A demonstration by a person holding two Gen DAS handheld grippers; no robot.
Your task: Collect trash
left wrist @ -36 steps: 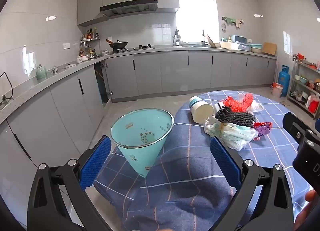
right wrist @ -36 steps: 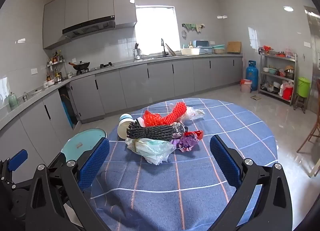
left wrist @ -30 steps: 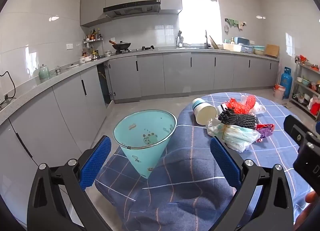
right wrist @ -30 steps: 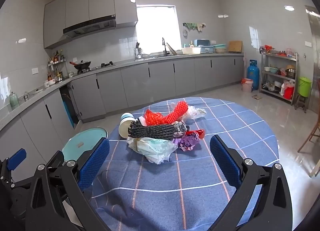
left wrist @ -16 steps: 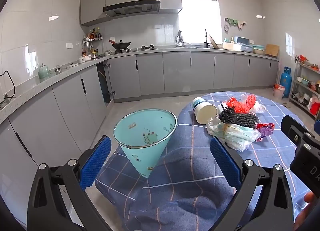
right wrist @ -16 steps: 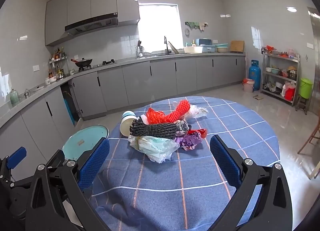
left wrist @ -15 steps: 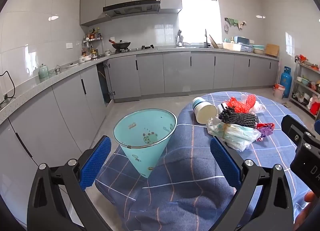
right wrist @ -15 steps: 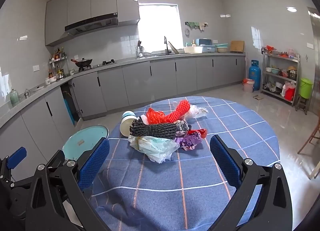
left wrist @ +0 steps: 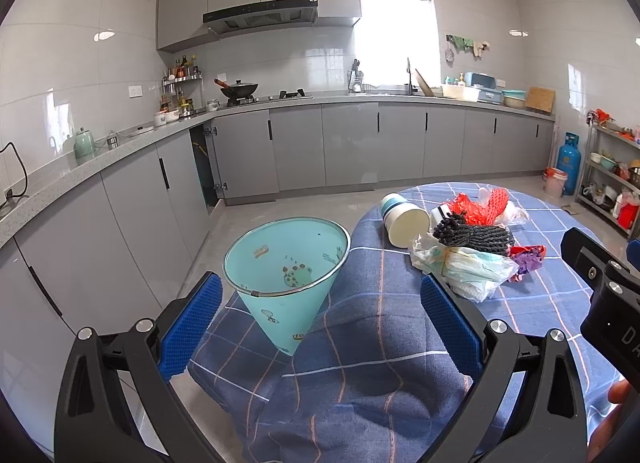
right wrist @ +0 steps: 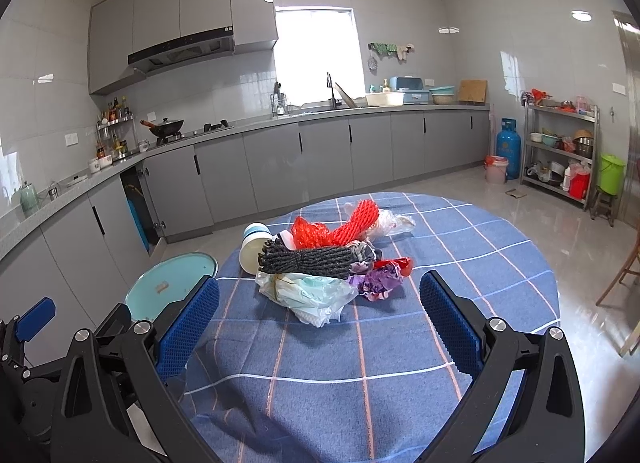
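Mixed trash heap on tablecloth

Lying heaped near the middle of the round worktop, on its blue checked cloth: a pile of trash. Sitting atop the pile, a dark grey knobbly foam net, stretched sideways. Resting behind it, a red foam net and a crumpled clear plastic bag. Sagging at the front, a translucent whitish-green plastic bag. Peeking out on the right, purple and red wrappers. Lying tipped on its side at the left, touching the pile, a white paper cup with a blue band. Hanging at the worktop's left edge, a mint-green cone-shaped bin, open mouth up, looking empty inside.
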